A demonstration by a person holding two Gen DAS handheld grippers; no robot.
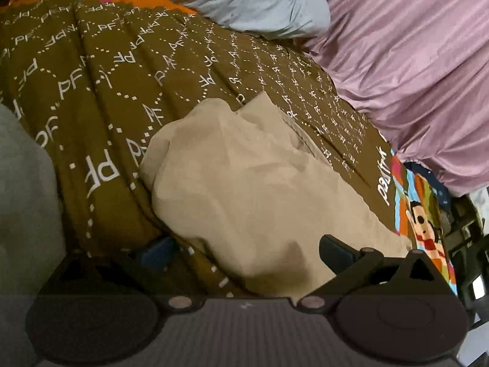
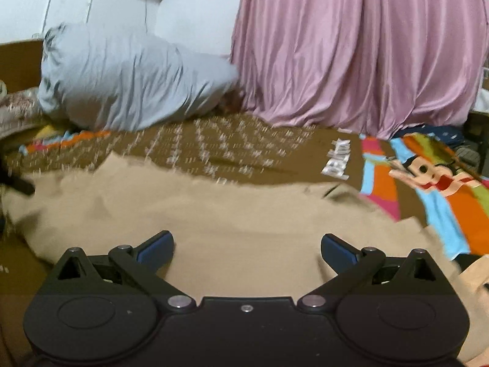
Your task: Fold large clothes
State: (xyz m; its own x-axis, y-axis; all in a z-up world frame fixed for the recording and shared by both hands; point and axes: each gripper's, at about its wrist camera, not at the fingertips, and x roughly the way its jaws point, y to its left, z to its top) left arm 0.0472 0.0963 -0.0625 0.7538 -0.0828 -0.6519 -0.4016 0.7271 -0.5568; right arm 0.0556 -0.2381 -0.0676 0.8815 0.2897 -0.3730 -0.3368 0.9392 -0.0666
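Right wrist view showed your right gripper [image 2: 247,244] with jaws spread wide and holding nothing, poised over the near part of the tan garment [image 2: 214,214], which lay spread and rumpled across the brown patterned bedspread [image 2: 244,143] toward its near edge. Your left gripper [image 1: 244,247] was likewise wide open, tan cloth lying between its fingers but not pinched. For a clean fold you probably needed each gripper on a single-layer edge or corner, then equal tension before lifting.
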